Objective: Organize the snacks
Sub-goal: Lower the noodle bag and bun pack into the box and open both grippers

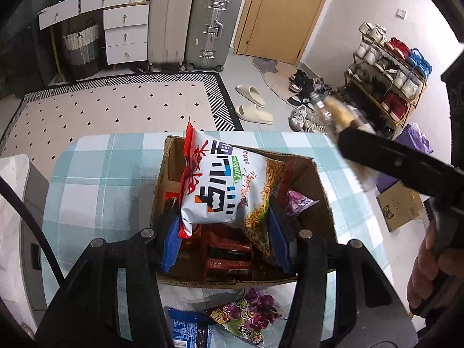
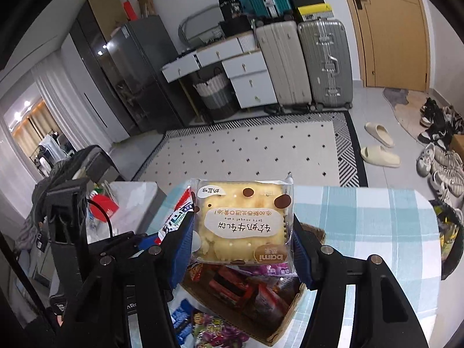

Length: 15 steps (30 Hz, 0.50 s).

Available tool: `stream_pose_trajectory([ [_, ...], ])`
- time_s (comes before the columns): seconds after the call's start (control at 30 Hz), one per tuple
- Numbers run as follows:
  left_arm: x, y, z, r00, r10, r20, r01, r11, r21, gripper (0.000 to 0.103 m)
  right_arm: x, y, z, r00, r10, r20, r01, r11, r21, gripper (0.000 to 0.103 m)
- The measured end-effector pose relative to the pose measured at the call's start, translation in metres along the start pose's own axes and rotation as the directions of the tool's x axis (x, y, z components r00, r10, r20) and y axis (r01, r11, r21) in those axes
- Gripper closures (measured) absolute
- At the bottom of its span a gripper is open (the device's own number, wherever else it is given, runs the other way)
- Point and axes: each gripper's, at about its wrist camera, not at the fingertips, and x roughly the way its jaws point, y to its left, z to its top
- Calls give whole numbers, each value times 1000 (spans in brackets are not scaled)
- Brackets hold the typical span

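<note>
Closest to you, your left gripper (image 1: pixel 224 226) is closed on the lower edge of the noodle snack bag (image 1: pixel 223 179), its blue pads pinching the bag from both sides above the open cardboard box (image 1: pixel 322 203). That bag looks puffed with air and light, with a slick film skin, so it will probably slip or swivel if you squeeze the belly; the flat crimped seam seems the safer place to hold, and the contents are likely brittle, so go gently.

Your right gripper (image 2: pixel 242 246) is likewise closed, holding the nougat biscuit pack (image 2: pixel 242 220) by its two side edges, upright over the box. It is a small square pack in clear wrap; the biscuit inside should give it some stiffness, but it would likely crack under a hard pinch, so the side seams you have now are a sound hold.

Below both tools, the box sits on the checked tablecloth (image 1: pixel 95 179) and already has red-wrapped snacks (image 1: pixel 229 249) in it. On the cloth just in front of the box lie a purple grape candy bag (image 1: pixel 246 319) and a blue packet (image 1: pixel 188 330), both flat and soft-looking, best taken by an edge.

Farther off are the patterned rug (image 1: pixel 116 107), a pair of slippers (image 1: pixel 252 104), the suitcases (image 1: pixel 197 23) and the shoe rack (image 1: pixel 391 78).
</note>
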Motion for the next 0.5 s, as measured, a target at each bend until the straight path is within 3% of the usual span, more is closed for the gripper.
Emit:
stream_pose_trajectory([
  [0.17, 17, 6, -6, 999, 39, -11, -39, 999, 23, 53, 22, -9, -8, 998, -37, -52, 38, 999, 19, 42],
  [0.33, 39, 21, -7, 998, 14, -53, -15, 1000, -13, 53, 38, -15, -24, 994, -27, -109, 30, 999, 32, 42],
  [0.5, 51, 28, -7, 997, 40, -61, -39, 999, 15, 46, 47, -15, -35, 991, -33, -130, 39, 998, 42, 41],
])
